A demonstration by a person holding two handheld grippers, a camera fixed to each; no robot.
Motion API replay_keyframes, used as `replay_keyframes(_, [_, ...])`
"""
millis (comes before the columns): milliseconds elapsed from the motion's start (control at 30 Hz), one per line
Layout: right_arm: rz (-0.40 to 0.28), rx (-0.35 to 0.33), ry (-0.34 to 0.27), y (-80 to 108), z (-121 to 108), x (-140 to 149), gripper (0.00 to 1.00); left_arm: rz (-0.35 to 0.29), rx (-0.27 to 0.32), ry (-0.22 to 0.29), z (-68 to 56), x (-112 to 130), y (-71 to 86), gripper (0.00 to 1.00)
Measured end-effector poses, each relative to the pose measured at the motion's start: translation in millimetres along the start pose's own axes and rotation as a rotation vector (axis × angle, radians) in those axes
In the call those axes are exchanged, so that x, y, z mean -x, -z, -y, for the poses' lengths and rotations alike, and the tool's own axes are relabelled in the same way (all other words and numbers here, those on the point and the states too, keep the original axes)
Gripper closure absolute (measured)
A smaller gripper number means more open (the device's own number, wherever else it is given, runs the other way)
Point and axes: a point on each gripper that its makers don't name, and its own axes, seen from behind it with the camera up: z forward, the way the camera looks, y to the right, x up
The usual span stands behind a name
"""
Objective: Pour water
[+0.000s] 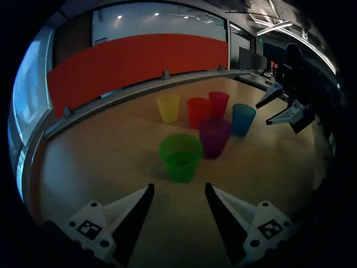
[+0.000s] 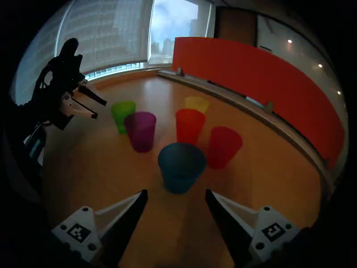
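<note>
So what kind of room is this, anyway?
Most likely an office in a tall city building: a large wooden table with an orange divider panel along its edge, and a big window looking out on high-rise towers.

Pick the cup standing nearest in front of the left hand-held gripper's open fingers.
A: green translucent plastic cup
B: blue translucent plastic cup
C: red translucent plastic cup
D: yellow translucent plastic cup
A: in the left gripper view the green translucent plastic cup stands just ahead of the left hand-held gripper, with the purple translucent plastic cup behind it.
</note>
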Motion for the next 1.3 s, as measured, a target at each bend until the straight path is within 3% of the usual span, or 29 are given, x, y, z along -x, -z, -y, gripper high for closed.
replay_keyframes(367, [-0.086, 0.077, -0.034, 24.3, -9, -2, 0.00, -0.109, -0.129, 0.040, 15.1, -18, 25.4, 0.16])
replay_keyframes(767, [-0.214, 0.232, -0.056, 53.3, -32, -26, 0.00, -0.249, -0.245, 0.077, 33.9, -45, 49.1, 0.16])
replay_keyframes(1300, [-0.411, 0.458, -0.202, 77.2, -69, -45, 0.00, -0.409, -0.363, 0.119, 41.7, -72, 68.3, 0.16])
